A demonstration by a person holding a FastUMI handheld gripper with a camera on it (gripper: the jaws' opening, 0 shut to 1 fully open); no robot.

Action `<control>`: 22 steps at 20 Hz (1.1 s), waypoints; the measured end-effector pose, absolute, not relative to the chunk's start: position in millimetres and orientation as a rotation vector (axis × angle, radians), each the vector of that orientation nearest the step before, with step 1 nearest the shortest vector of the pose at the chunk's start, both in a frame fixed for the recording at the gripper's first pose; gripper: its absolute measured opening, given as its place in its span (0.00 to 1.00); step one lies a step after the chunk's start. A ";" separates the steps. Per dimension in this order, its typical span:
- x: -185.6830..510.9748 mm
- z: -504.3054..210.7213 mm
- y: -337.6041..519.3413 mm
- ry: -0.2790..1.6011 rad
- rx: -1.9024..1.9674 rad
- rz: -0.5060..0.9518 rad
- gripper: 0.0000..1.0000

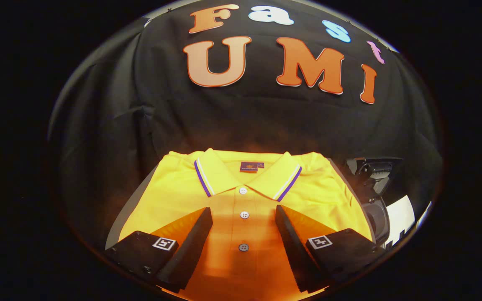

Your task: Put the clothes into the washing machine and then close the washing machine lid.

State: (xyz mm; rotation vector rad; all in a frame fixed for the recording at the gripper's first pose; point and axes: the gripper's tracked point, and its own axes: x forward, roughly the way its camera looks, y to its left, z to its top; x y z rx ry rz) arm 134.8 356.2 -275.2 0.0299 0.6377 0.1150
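A yellow polo shirt (320, 196) lies folded flat just below and ahead of my fingers, collar away from me, with purple and white stripes on the collar and a row of buttons down the placket. My gripper (244, 211) is open and hovers over the chest of the shirt, one finger on each side of the button row, with only the shirt's placket showing in the gap. To the right of the shirt stands part of a washing machine (377, 209), dark with a round opening and white panels beside it.
The shirt rests on a grey surface (134, 200) whose edge shows along the shirt's left side. Black cloth of the booth wall hangs right behind the shirt's collar and wraps round to the left.
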 end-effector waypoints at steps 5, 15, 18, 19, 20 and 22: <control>135.0 -274.1 354.5 0.654 0.035 0.106 0.97; 134.6 -273.8 361.9 0.688 0.066 0.161 0.58; 135.6 -275.8 365.0 0.700 0.087 0.160 0.40; 138.1 -276.0 364.8 0.698 0.096 0.152 0.33; 137.0 -279.8 364.7 0.726 0.096 0.154 0.26; 134.7 -277.6 365.7 0.752 0.126 0.158 0.22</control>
